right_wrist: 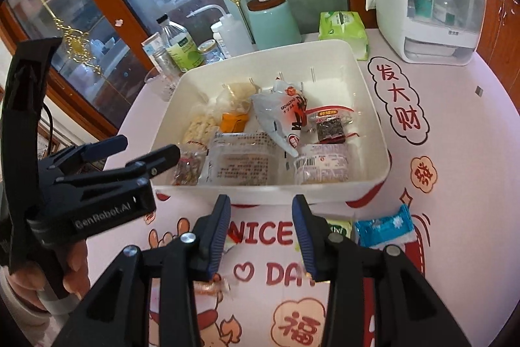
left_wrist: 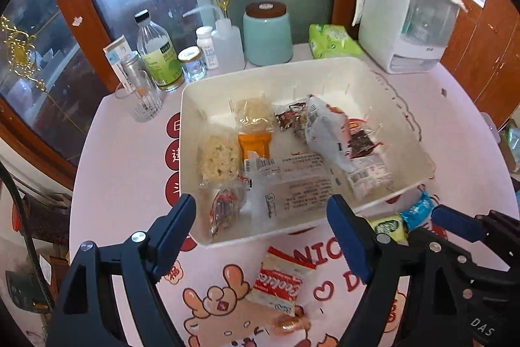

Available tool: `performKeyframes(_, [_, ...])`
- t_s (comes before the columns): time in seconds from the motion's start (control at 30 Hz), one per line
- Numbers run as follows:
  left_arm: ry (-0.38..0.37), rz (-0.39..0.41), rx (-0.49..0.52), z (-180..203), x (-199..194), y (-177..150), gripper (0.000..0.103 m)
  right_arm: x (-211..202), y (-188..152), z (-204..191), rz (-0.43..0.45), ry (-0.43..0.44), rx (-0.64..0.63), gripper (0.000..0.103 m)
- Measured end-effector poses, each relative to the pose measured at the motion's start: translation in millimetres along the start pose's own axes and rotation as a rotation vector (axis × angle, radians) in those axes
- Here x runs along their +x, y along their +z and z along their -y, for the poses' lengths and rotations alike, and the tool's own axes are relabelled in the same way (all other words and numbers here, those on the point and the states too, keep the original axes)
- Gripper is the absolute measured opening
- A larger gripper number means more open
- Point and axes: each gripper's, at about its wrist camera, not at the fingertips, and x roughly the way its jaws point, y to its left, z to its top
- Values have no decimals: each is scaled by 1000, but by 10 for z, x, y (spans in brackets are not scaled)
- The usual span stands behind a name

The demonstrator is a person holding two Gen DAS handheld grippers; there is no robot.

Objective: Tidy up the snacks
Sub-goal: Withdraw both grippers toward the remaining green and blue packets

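Observation:
A white bin (left_wrist: 373, 80) (right_wrist: 377, 181) on the pink table holds several snack packets. My left gripper (left_wrist: 260, 210) is open and empty, above the bin's near rim. It also shows in the right wrist view (right_wrist: 146, 148) at the bin's left corner. My right gripper (right_wrist: 261, 210) is open and empty, low over the table just before the bin. On the table lie a cookie packet (left_wrist: 279, 285), a wrapped sausage (left_wrist: 289, 324) (right_wrist: 211, 286), a green packet (left_wrist: 388, 228) (right_wrist: 338, 228) and a blue packet (left_wrist: 417, 208) (right_wrist: 383, 228).
Behind the bin stand bottles and jars (left_wrist: 159, 54), a glass (left_wrist: 143, 100), a teal canister (left_wrist: 268, 34), a green wipes pack (left_wrist: 331, 39) and a white dispenser (left_wrist: 406, 18). A glass cabinet lies behind.

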Motion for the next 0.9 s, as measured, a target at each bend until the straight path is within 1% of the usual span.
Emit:
performKeyframes(0.2, [-8, 47, -5, 89, -317, -179, 83, -244, -217, 29, 23, 10, -9, 40])
performKeyframes(0.4, [-40, 46, -27, 152, -507, -427, 83, -436, -425, 117, 40, -6, -12, 40])
performKeyframes(0.47, [-39, 53, -32, 157, -570, -528, 83, -509, -502, 173, 52, -20, -11, 40])
performKeyframes(0.7, [-44, 53, -63, 120, -650, -766, 83, -602, -692, 417, 57, -48, 30, 40])
performKeyframes(0.9, [-18, 41, -88, 27, -611, -951, 83, -587, -851, 664, 51, -81, 78, 40])
